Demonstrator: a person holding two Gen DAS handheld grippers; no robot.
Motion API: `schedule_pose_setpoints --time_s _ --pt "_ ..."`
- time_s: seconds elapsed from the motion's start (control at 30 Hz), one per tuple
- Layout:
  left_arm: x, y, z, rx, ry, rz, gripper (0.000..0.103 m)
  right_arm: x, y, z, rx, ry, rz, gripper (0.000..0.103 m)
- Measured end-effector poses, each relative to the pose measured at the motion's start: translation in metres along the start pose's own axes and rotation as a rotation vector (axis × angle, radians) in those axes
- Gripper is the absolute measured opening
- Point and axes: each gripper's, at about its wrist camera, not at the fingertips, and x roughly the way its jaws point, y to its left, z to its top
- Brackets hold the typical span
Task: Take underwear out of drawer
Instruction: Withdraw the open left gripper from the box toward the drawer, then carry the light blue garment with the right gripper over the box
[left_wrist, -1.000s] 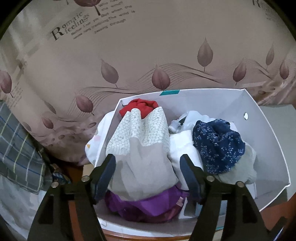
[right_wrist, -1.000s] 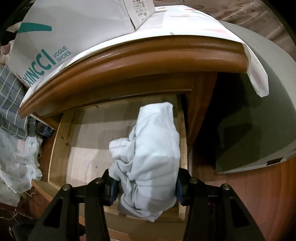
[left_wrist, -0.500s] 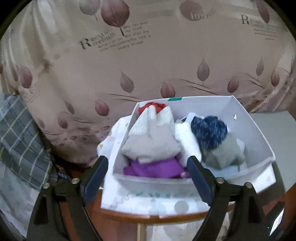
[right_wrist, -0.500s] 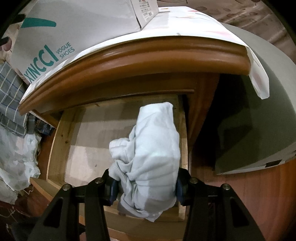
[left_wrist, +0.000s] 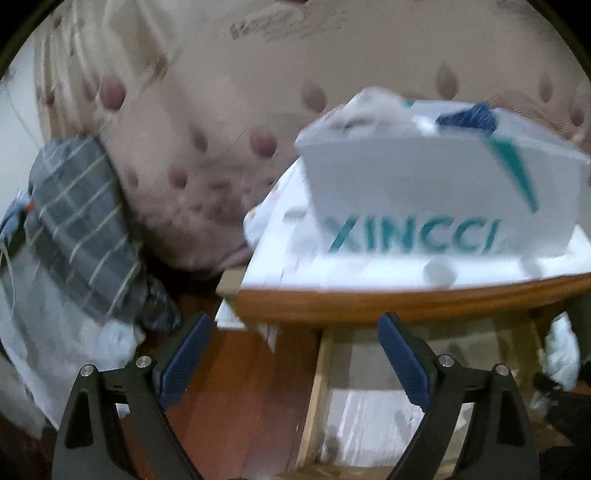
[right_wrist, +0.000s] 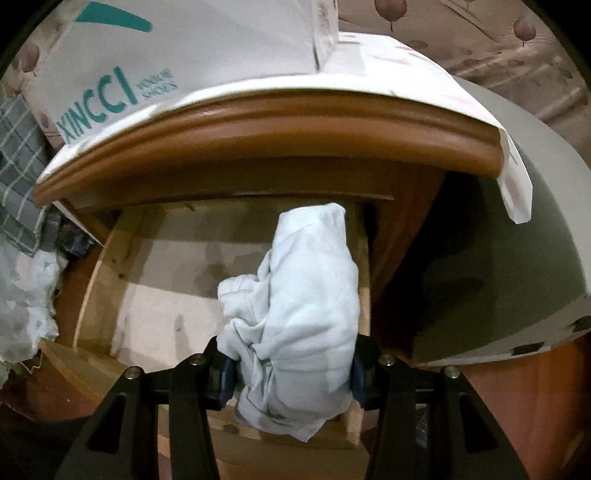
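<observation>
Wooden nightstand (right_wrist: 258, 122) over open drawer (right_wrist: 166, 295) — right gripper (right_wrist: 290, 373) clamps white underwear (right_wrist: 306, 302), left gripper (left_wrist: 291, 354) spread.

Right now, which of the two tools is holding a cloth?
The right tool: it is shut on the white underwear over the open drawer. The left tool is open and holds nothing.

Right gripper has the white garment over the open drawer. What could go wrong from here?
1. The white garment is a loose bundle in the right gripper; a fold hangs below the pads and could catch the drawer front on the way out.
2. The nightstand top overhangs the drawer, so a straight lift could hit it.
3. The left gripper is open and its view is blurred; it could bump the shoebox.
</observation>
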Motion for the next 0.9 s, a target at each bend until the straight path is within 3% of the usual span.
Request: schedule_pose_setpoints --time_s 0.17,0.53,0.9 --pt "0.021 0.014 -0.030 -0.080 0.033 0.034 0.090 -0.003 0.008 0.000 -0.034 -0.031 -0.007 0.048" --pt "0.042 0.039 -0.042 -0.146 0.115 0.048 0.090 -0.026 0.024 0.002 -0.051 -0.038 -0.016 0.048" --pt "0.038 0.055 -0.038 -0.224 0.131 0.023 0.090 -0.102 0.052 0.032 -0.142 -0.136 -0.005 0.048"
